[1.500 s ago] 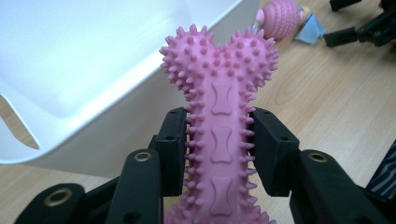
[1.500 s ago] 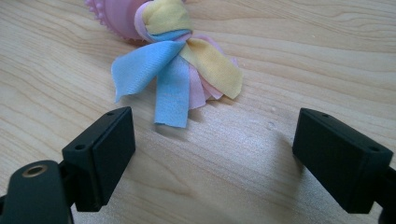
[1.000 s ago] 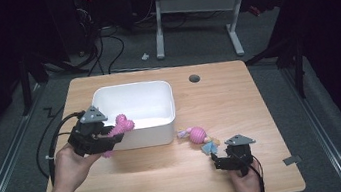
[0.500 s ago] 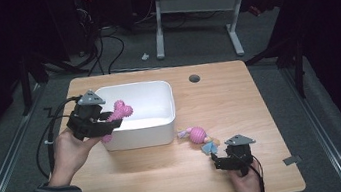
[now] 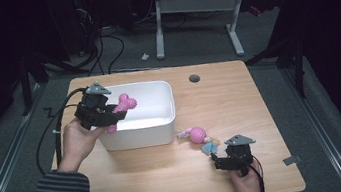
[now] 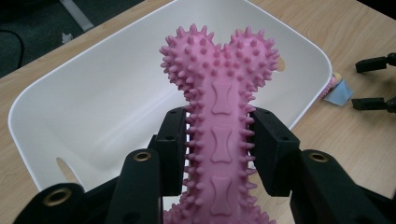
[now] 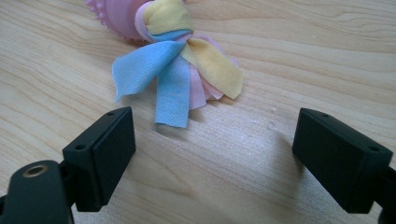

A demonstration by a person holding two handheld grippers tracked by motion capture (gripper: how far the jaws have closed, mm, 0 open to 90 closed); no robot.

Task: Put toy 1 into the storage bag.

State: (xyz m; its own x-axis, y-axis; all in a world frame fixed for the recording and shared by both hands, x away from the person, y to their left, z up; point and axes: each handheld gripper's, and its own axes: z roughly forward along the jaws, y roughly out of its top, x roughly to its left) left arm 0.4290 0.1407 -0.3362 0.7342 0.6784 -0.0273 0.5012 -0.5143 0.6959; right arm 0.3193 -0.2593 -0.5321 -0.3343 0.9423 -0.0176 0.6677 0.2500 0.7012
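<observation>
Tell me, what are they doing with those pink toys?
A person holds a hand-held gripper in each hand. The left hand-held gripper is clamped on a spiky pink bone toy and holds it over the white tub on the wooden table, so it looks about to go in. The right hand-held gripper sits open on the table, pointing at a pink ball toy with coloured ribbons that lies beside the tub, not yet picked up.
</observation>
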